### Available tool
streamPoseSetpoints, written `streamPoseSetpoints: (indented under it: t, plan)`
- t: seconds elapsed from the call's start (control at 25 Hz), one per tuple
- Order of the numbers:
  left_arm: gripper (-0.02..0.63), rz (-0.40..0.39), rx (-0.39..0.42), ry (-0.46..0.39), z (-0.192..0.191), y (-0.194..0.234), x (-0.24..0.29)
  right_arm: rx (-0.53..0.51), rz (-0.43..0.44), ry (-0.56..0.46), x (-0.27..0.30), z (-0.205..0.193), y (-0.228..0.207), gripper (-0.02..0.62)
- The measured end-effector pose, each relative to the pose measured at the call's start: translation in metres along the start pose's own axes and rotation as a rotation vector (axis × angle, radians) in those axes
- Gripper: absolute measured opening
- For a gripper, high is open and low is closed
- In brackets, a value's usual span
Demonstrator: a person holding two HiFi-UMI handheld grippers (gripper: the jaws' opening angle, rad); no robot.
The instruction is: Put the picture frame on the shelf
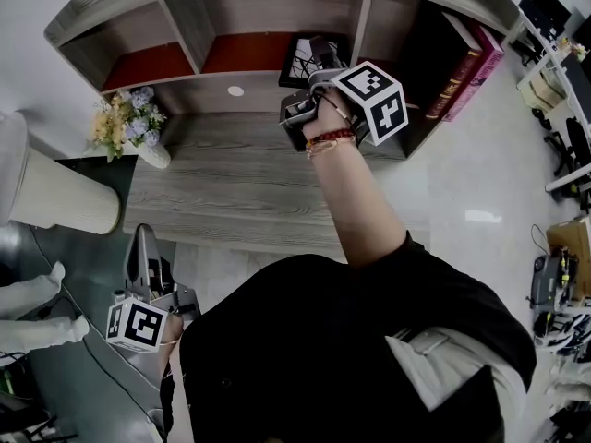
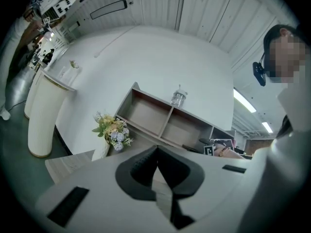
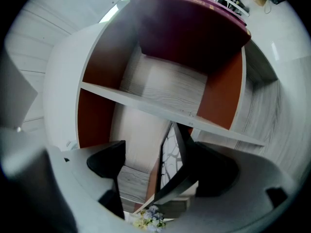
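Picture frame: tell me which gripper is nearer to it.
Right. The right gripper is at the shelf with its open jaws either side of the frame. The left gripper, shut, hangs down by the person's side, far from it.

an office: desks (image 1: 554, 58) with monitors (image 1: 545, 9) and chairs (image 1: 565, 141) on a glossy floor (image 1: 480, 173), strip lights (image 2: 243, 101) overhead

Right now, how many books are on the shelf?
2 visible: a dark brown book and a magenta book right beside it, both in the right-hand compartment of the shelf. More could be hidden in the shadow to their left.
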State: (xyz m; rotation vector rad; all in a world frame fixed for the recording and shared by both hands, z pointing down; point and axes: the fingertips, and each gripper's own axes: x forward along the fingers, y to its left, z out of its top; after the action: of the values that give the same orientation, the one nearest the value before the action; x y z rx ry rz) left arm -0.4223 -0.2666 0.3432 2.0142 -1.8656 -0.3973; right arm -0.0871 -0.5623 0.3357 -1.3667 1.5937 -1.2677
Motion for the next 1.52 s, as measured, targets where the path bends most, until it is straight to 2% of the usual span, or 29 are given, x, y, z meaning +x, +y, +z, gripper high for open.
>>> streamPoseSetpoints:
  t: [0.36,0.8,1.04,1.44,1.52]
  plan:
    - [0.012,-0.01,-0.01,0.004,0.0,0.003,0.003,0.1,0.008,0.05,0.005,-0.009,-0.003,0.433]
    - [0.012,-0.022,-0.034,0.008,-0.006,0.009,0.001,0.102,-0.01,0.084,-0.003,-0.022,-0.017,0.431]
    - [0.012,-0.05,-0.041,0.026,-0.015,-0.003,-0.004,0.112,-0.005,0.113,-0.023,-0.022,-0.024,0.431]
    - [0.012,-0.122,-0.048,0.063,-0.038,-0.035,-0.018,0.11,-0.002,0.216,-0.077,-0.035,-0.047,0.426]
    - [0.012,-0.147,-0.052,0.077,-0.047,-0.045,-0.021,0.112,0.0,0.238,-0.091,-0.035,-0.054,0.407]
